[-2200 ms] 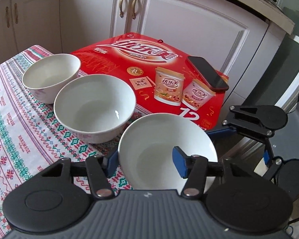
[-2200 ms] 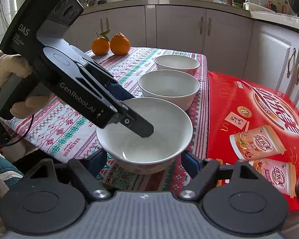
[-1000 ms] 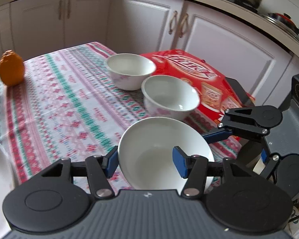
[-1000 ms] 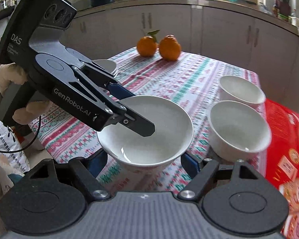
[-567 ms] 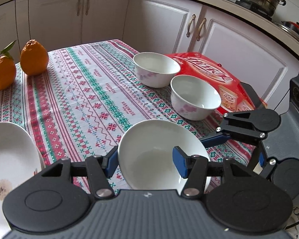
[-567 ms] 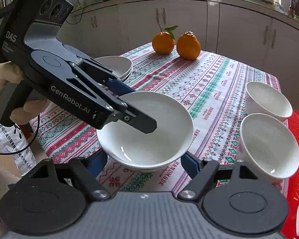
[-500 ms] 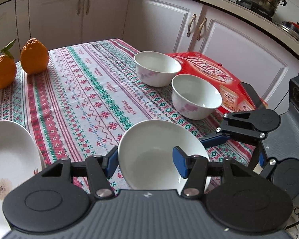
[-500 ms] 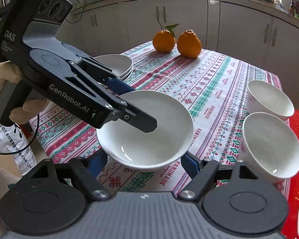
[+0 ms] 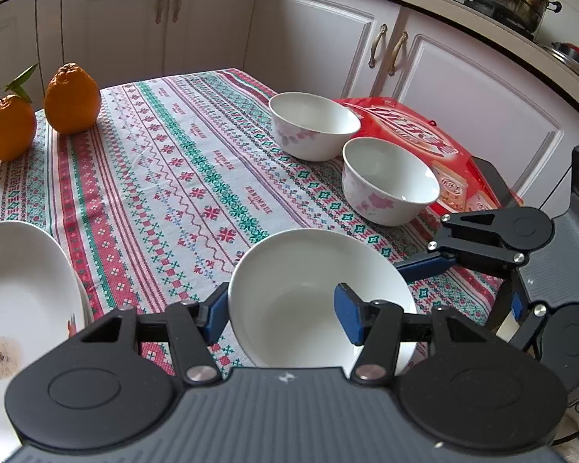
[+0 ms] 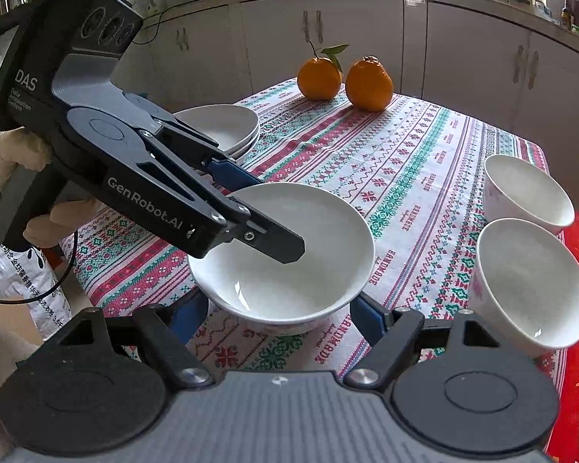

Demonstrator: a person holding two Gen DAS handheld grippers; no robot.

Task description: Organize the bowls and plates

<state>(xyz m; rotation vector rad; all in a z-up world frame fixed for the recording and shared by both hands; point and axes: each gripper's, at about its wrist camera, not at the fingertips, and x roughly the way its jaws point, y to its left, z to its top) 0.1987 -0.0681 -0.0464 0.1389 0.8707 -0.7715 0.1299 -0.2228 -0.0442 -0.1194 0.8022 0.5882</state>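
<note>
While the left wrist view looks down its own fingers, the left gripper (image 9: 281,314) has its jaws clamped across the rim of a shallow white ceramic bowl (image 9: 289,301), one blue pad outside, one inside; bowl is lifted above the table (image 9: 154,177) with its striped patterned cloth; two deeper white bowls with pink flowers (image 9: 314,125) (image 9: 388,181) stand by a red printed carton (image 9: 413,127); white plate stack (image 9: 19,297) at left edge; two oranges (image 9: 71,98) at far corner; right gripper (image 9: 424,264) just beside the held bowl's right rim.

Right wrist view: right gripper (image 10: 274,316) jaws wide apart, straddling the bowl (image 10: 312,270) from below, contact unclear; left gripper (image 10: 266,220) pinches the rim; plate stack (image 10: 224,127) behind it; flowered bowls (image 10: 529,281) at right.
</note>
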